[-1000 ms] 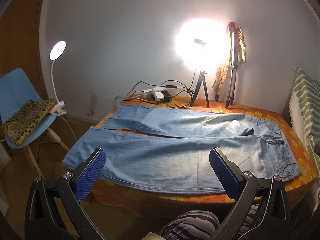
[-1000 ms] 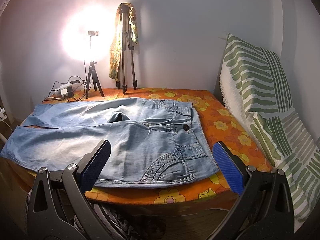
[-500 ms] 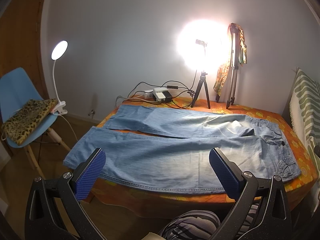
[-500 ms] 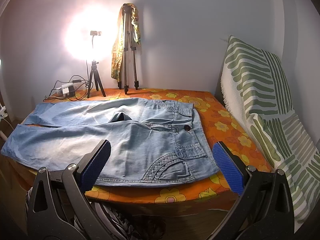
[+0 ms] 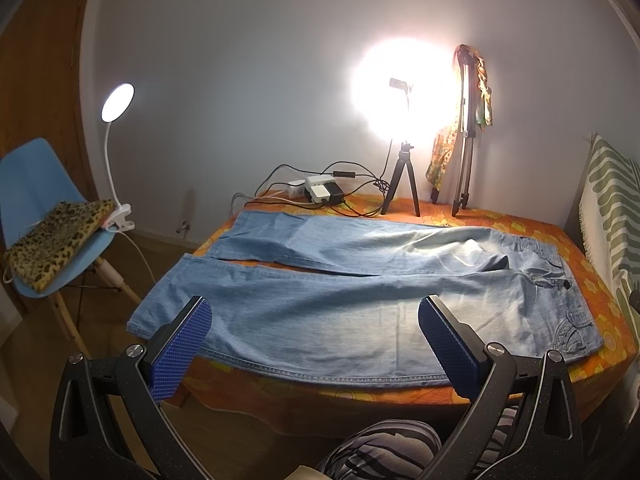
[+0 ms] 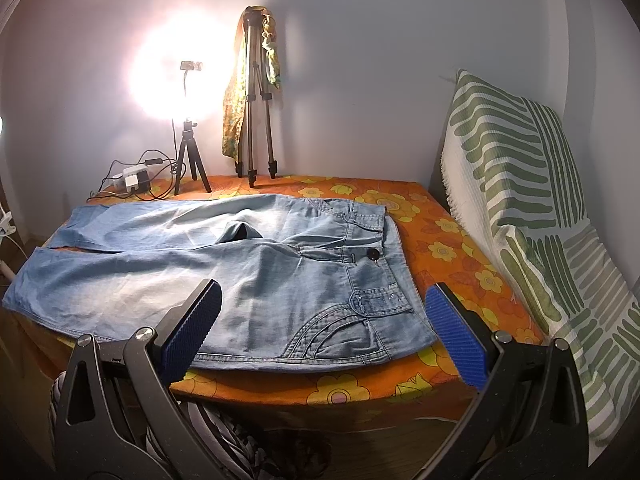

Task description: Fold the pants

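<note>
Pants: light blue denim pants (image 5: 360,300) spread flat and unfolded on the table, waistband to the right, both legs stretched left, hems reaching past the left table edge.
Left tongs: left gripper (image 5: 316,344) held wide open, empty, hovering just short of the near table edge, in line with the nearer leg; not touching the denim.
Right tongs: right gripper (image 6: 320,328) likewise wide open and empty, near the hip and pocket end of the pants (image 6: 248,280), clear of the fabric.
Pads: blue ribbed pads (image 5: 180,346) on black arms with silver screws.
Surface: table under an orange tablecloth (image 6: 440,236) printed with yellow flowers.
Far edge: white power strip (image 5: 320,192) tangled with black cables; small black tripod (image 5: 402,184) carrying a glaring round light; taller grey tripod (image 6: 256,100) draped with a patterned scarf.
Right side: white cushion with green stripes (image 6: 532,200), woven texture, leaning by the wall.
Left side: pale blue chair (image 5: 36,208) on wooden legs, leopard-print cloth (image 5: 56,240) on the seat, white clip lamp (image 5: 116,140) lit on a bent neck.
Room: plain pale wall, wooden door panel at far left, wooden floor.
Below: striped fabric on the person's lap (image 5: 384,452), low in frame.
</note>
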### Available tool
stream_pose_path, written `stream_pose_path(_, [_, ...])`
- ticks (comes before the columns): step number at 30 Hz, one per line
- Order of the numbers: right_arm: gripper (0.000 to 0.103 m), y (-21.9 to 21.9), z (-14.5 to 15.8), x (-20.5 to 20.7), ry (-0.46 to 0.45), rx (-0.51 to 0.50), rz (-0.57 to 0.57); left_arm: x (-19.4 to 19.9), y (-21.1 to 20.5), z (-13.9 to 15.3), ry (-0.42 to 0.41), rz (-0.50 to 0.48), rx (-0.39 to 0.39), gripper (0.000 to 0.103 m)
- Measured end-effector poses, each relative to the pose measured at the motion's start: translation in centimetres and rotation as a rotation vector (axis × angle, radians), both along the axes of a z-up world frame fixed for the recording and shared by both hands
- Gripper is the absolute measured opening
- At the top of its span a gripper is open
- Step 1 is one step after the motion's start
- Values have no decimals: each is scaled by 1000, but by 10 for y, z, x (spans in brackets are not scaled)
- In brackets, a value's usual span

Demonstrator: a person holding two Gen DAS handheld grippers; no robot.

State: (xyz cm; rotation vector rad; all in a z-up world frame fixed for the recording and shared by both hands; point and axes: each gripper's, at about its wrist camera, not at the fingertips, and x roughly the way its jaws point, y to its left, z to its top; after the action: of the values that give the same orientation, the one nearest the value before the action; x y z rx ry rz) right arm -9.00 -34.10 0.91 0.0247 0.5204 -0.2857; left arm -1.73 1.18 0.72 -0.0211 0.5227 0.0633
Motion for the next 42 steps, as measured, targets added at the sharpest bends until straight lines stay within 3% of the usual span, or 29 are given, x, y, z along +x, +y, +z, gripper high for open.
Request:
stream_pose_path(10, [103,5,-3,-3,-6,10,20,-2,1,-1,0,4,1,102])
stream_pose_path(20, [103,2,0,-7,-22,0,77,-10,16,-3,6,7,-26,93])
stream_pose_path(27, [103,-1,10,-8,-69,-31,109,-19,67,2,29,76,-53,83])
stream_pose_path(32, [103,-3,18,-5,-125,-41,177,-23,106,10,24,163,13,79])
stream_pose_path(36, [103,-6,26,9,-128,11,249,-18,130,18,36,166,27,79])
stream_pose_path(42, [103,14,36,38,-108,-35,336,16,150,21,85,120,13,73])
